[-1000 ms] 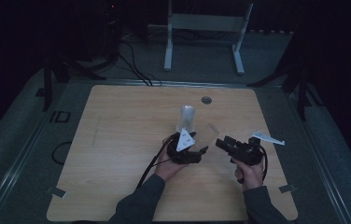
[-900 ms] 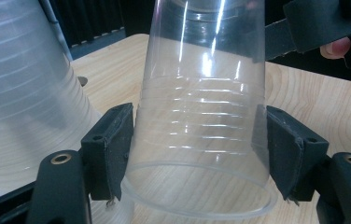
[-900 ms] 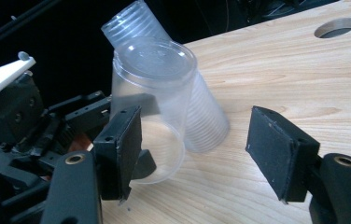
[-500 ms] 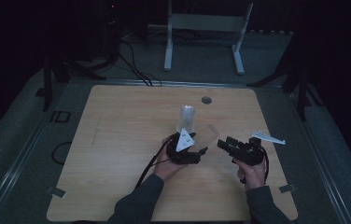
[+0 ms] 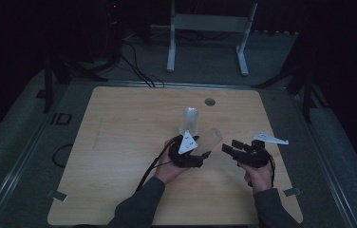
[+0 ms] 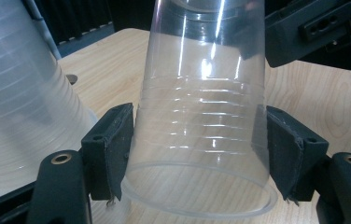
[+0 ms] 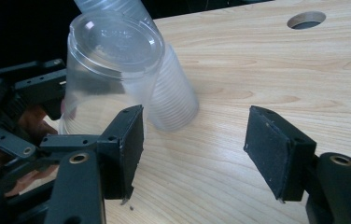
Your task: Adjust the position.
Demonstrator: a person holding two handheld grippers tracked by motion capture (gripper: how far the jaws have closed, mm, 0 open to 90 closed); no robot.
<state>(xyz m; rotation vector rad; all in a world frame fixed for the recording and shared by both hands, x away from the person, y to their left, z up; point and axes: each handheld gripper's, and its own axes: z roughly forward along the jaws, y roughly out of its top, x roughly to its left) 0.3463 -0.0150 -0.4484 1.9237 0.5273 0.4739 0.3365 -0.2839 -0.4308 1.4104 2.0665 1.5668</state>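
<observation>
a clear plastic cup [image 6: 201,116] was held near its rim by the left gripper [image 6: 201,154], above the table [image 5: 119,142]. the right gripper [image 7: 194,149] was spread wide, empty. thin walls were judged light, slippery, crushable.

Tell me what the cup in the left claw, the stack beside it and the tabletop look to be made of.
Held cup: thin clear plastic, glossy; the table shows through it and highlights streak its ribbed wall. Cup stack: likely the same plastic, looking frosted, probably from nested layers. Tabletop: pale wood grain with a matte finish; whether solid wood or laminate can't be told. The left claw grips the cup near its rim.
</observation>
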